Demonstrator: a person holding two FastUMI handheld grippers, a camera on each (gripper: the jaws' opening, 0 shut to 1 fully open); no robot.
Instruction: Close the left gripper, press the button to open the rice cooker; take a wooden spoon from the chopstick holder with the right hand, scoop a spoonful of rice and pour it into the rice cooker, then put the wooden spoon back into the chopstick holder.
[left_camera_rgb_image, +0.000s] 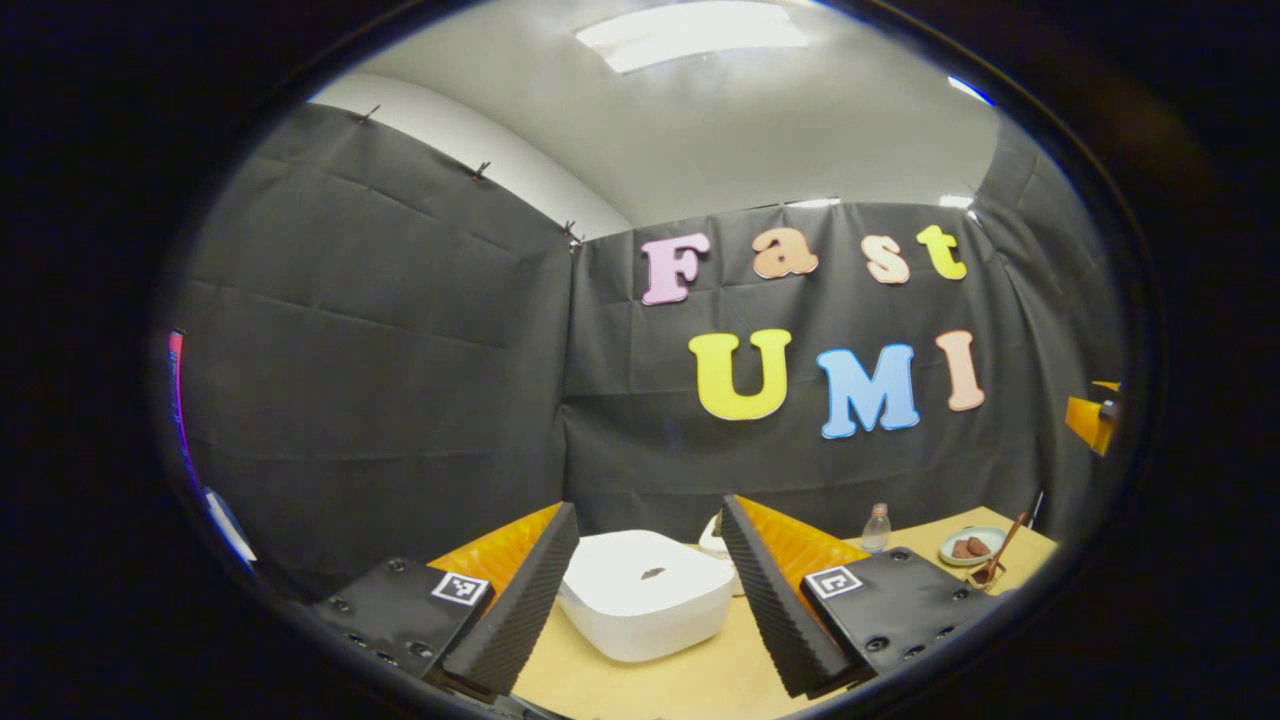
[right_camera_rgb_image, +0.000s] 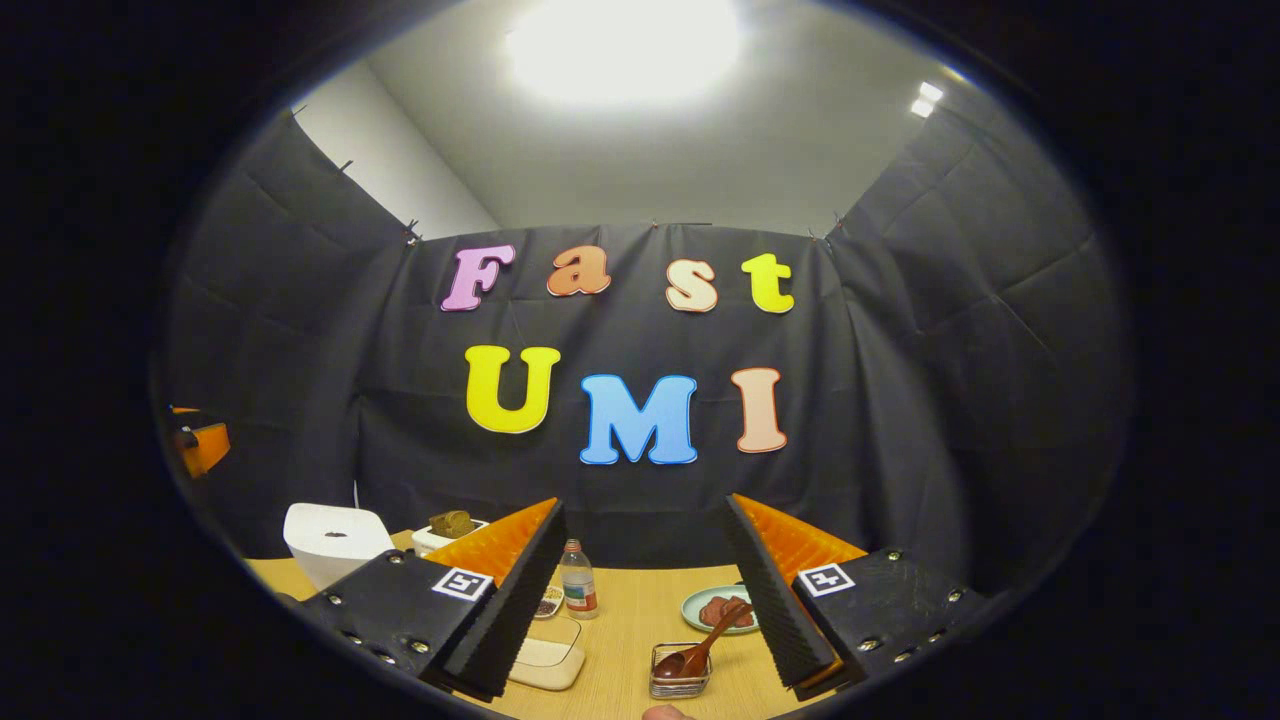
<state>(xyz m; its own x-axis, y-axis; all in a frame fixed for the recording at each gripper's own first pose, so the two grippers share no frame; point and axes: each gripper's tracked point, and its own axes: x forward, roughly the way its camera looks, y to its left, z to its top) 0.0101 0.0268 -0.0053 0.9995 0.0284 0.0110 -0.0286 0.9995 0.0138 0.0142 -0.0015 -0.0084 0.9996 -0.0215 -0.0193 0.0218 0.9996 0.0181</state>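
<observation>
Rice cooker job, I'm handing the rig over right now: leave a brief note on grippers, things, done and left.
Left gripper: open, empty, aimed at the closed white rice cooker.
Right gripper: open, empty, above the table, facing the small wire chopstick holder.
The brown wooden spoon stands tilted in that holder. A clear container of white rice lies to its left.
Done: nothing visible; lid shut, spoon untouched.
Left: close left gripper, press the button, take spoon, scoop rice, pour into cooker, return spoon.

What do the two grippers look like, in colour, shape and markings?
Both look alike. The left gripper and the right gripper each have two wedge-shaped fingers with black ribbed pads, orange backs and black screwed base plates. Each plate carries a small square black-and-white marker. No cables are visible.
</observation>
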